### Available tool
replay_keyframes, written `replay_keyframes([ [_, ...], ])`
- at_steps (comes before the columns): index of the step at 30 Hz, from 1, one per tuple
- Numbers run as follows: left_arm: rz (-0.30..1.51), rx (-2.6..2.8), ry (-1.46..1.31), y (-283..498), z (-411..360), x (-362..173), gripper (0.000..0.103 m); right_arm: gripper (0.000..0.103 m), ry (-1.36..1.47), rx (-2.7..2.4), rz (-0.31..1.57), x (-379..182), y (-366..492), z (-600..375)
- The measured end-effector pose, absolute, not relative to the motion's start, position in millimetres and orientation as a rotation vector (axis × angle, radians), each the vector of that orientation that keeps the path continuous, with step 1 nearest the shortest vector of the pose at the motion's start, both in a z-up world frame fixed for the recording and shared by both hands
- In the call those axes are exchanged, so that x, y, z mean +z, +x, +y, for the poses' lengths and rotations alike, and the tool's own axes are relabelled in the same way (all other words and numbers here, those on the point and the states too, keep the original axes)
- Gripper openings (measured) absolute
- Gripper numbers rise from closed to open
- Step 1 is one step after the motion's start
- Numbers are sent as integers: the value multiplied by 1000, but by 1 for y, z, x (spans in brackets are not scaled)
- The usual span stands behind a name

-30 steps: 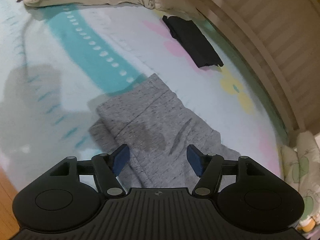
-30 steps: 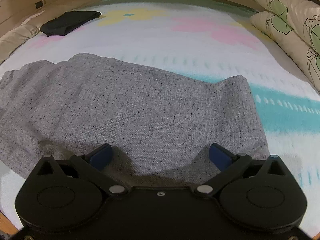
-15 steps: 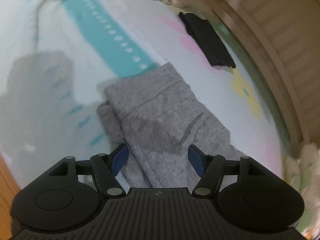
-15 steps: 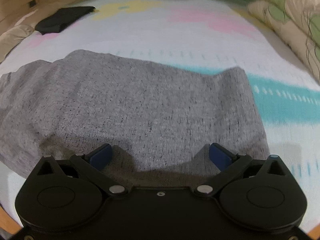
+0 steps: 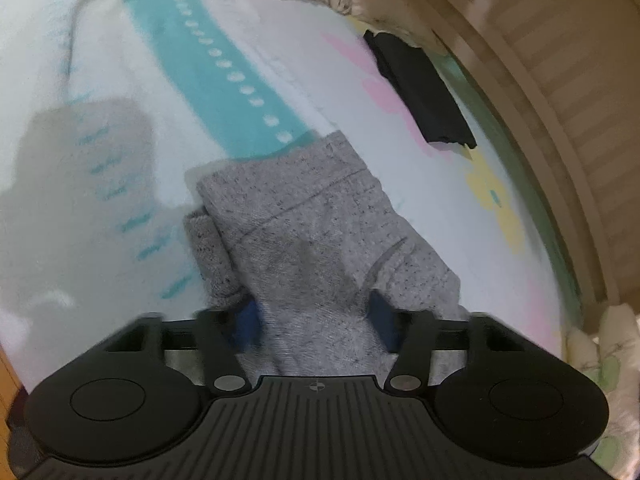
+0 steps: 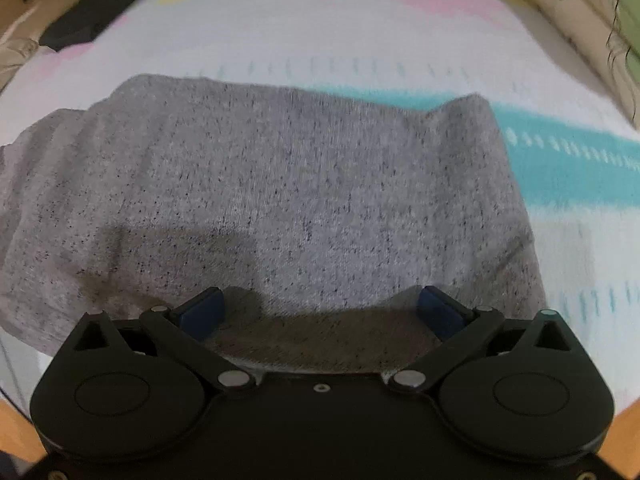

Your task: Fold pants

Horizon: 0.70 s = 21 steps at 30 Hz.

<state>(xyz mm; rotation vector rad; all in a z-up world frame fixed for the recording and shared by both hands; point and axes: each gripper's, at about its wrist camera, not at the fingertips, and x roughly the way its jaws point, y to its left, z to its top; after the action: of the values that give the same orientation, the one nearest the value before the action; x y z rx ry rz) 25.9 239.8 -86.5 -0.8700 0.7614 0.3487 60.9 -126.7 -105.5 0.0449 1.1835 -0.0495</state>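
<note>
Grey pants part-folded on my pastel bedsheet, my left gripper closing, cloth bunched between its pads, my right gripper spread wide over the fabric, grasping nothing

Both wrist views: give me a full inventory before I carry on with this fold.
pants: one, speckled grey, lying partly folded on the bed under both tongs
black garment: one, folded, far side near the frame
bed sheet: one, white with teal band, pink and yellow flowers
pillows: two, cream with green leaves, bed edge
bed frame: one, wooden slats
left tongs: closing on bunched pants fabric
right tongs: open over pants
</note>
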Motion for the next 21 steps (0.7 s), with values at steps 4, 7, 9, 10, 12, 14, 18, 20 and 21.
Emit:
replay_keyframes([
  [4, 739, 372, -857, 15, 242, -83, 14, 103, 77, -38, 1262, -105, 73, -133],
  [7, 711, 377, -842, 3, 242, -73, 8, 103, 76, -36, 1302, -105, 80, -133],
  [9, 691, 389, -790, -6, 239, -63, 8, 103, 68, -42, 1315, -106, 82, -132],
  [10, 685, 393, -781, -9, 240, -61, 8, 103, 64, -46, 1322, -106, 83, -131],
  [12, 713, 402, -783, -9, 245, -65, 8, 103, 52, -50, 1342, -106, 84, -127],
  [14, 748, 405, -810, -8, 250, -76, 9, 103, 49, -54, 1349, -107, 86, -125],
  [18, 743, 368, -890, -10, 253, -86, 25, 103, 43, -66, 1371, -109, 92, -120],
  [20, 743, 348, -907, -10, 254, -87, 36, 103, 51, -70, 1388, -108, 100, -119],
  [21, 740, 344, -915, -10, 253, -88, 42, 103, 55, -72, 1396, -109, 105, -118],
])
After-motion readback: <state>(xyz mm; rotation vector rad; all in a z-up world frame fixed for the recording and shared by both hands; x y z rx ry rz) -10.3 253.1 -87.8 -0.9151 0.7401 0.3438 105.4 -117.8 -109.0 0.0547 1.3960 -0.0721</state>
